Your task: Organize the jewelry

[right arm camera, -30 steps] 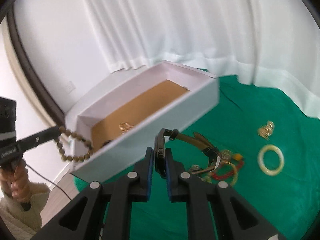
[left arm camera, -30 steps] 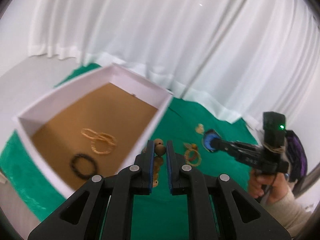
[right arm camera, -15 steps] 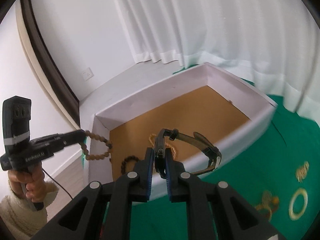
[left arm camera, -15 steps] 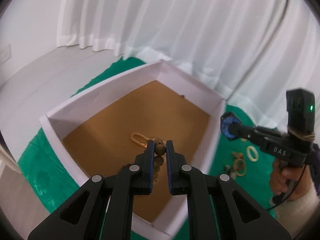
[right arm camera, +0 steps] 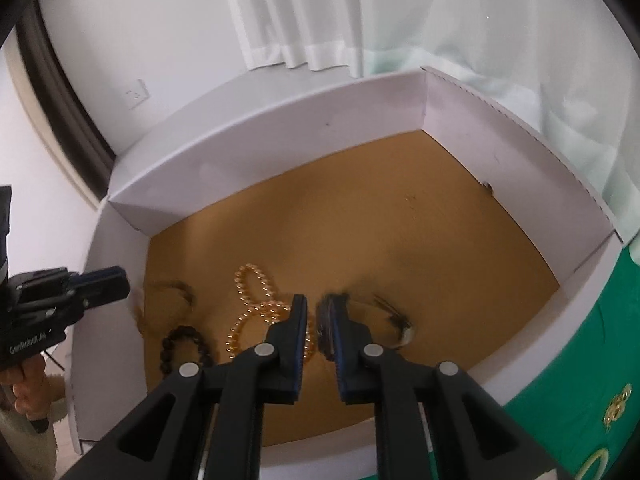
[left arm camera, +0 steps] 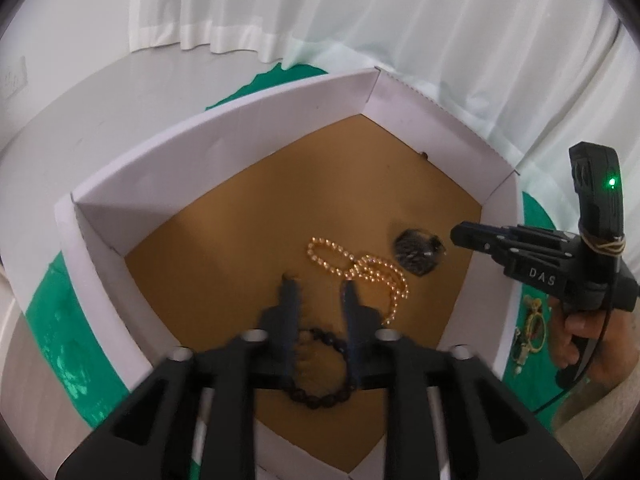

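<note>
Both grippers just let go over the white box [right arm camera: 256, 152]: left gripper [left arm camera: 316, 286] opening, beads gone; right gripper [right arm camera: 318, 312] opening, watch [right arm camera: 384, 320] dropping in.

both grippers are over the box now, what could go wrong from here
1. The watch is blurred at the right gripper, whose jaws are just opening; it may snag there or drop onto the gold bead strand and tangle.
2. The left gripper is opening with nothing between its jaws; the brown bead bracelet blurs right beside the box wall and might catch on it or spill out.
</note>
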